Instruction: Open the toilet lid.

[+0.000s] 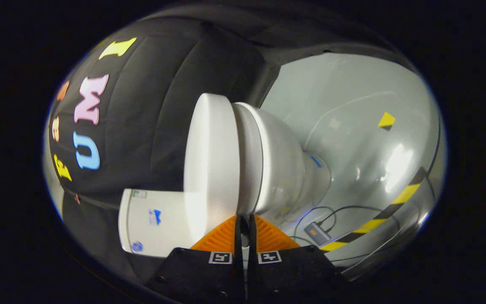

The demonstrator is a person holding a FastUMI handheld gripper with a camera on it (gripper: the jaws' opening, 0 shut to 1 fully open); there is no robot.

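Observation:
The view is rolled on its side. A white toilet stands on the grey floor, its lid (211,160) lying down flat on the seat (249,160) above the bowl (283,169). The tank (154,223) with small stickers sits behind the lid, against the black cloth wall. My gripper (243,217) is shut, its fingers side by side with only a thin slit between them. The tips rest at the lid's front edge, right at the seam where lid meets seat. Nothing is gripped between the fingers.
Beyond the bowl spreads a glossy grey floor (352,126). A yellow-and-black striped tape (395,202) runs across it. A small grey device (317,233) with thin cables lies near the toilet's foot. A yellow marker (387,120) is stuck farther out.

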